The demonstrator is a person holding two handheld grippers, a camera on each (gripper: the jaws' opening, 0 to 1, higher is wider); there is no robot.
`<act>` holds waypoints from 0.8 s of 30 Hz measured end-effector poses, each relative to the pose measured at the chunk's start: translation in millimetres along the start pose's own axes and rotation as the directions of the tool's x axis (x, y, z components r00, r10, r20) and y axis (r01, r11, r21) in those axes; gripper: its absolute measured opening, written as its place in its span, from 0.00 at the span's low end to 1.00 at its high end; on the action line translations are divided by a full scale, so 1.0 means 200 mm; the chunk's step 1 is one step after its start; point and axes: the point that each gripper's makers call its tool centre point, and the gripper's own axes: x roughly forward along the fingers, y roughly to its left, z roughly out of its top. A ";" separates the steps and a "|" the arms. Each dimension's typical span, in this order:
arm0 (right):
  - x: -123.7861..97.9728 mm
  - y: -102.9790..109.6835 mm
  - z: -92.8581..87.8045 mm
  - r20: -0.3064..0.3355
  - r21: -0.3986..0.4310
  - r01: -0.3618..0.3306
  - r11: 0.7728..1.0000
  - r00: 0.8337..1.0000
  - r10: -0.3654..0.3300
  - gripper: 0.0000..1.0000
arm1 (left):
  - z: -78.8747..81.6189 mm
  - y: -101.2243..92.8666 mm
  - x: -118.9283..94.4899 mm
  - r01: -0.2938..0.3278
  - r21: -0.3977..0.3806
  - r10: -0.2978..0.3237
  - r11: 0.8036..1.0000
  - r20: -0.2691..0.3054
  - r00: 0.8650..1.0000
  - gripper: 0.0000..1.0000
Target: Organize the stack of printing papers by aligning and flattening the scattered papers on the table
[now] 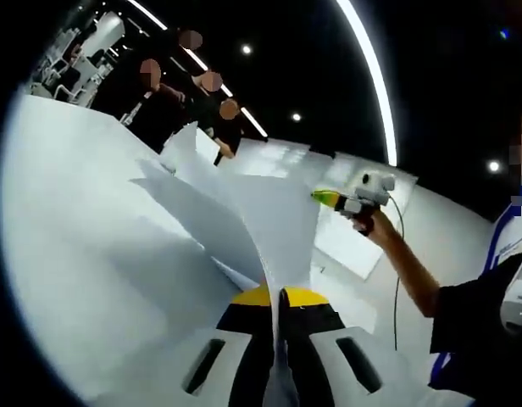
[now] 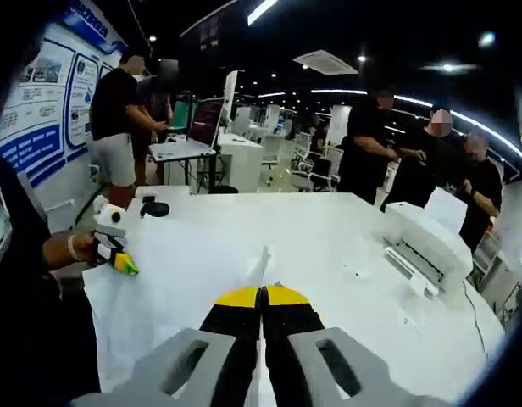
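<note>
White desk (image 2: 346, 246) across mid frame in right gripper view, paper sheets (image 1: 244, 220) lifted and curling at centre of left gripper view, printer (image 2: 426, 246) at right, left claw (image 1: 282, 297) clamped on paper edge, right claw (image 2: 263, 295) likewise pinched on paper.

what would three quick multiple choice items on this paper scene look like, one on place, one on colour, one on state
1. Where does the white printer stand in the right gripper view?
A. on the table at the right
B. on the floor
C. on a chair

2. What colour are the tips of the left gripper?
A. red
B. yellow
C. blue

3. How are the fingers of the left gripper?
A. wide open
B. shut on a sheet of paper
C. shut on a pen

Answers: 1 A, it sits on the white table toward the right edge. 2 B, yellow caps over black. 3 B, the lifted sheet runs up from between the closed fingers.
</note>
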 end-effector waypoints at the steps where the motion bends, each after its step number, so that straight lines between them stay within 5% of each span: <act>1: 0.01 0.04 0.01 -0.001 -0.010 -0.017 1.000 1.000 0.017 0.00 | 0.00 0.00 0.00 0.000 0.000 0.000 1.000 0.000 1.000 0.07; 5: 0.01 0.20 0.04 -0.008 -0.051 -0.078 0.996 0.997 0.078 0.00 | 0.00 0.00 0.00 0.000 0.000 0.000 1.000 -0.002 1.000 0.07; 8: -0.05 0.38 0.18 0.051 -0.089 -0.158 0.984 0.985 0.163 0.00 | 0.00 0.00 0.00 0.002 -0.001 -0.002 1.000 0.000 1.000 0.07; 13: -0.10 0.42 0.29 0.102 -0.040 -0.224 0.974 0.969 0.227 0.00 | 0.01 -0.01 0.00 0.009 -0.006 -0.009 1.000 0.004 1.000 0.08; 18: -0.02 0.37 0.22 0.064 0.015 -0.229 0.973 0.972 0.228 0.00 | 0.01 -0.02 0.00 0.018 -0.007 -0.018 1.000 0.003 1.000 0.12; 24: -0.01 0.55 0.28 0.089 0.012 -0.313 0.950 0.946 0.311 0.00 | 0.00 -0.02 0.00 0.016 -0.006 -0.016 1.000 -0.002 1.000 0.14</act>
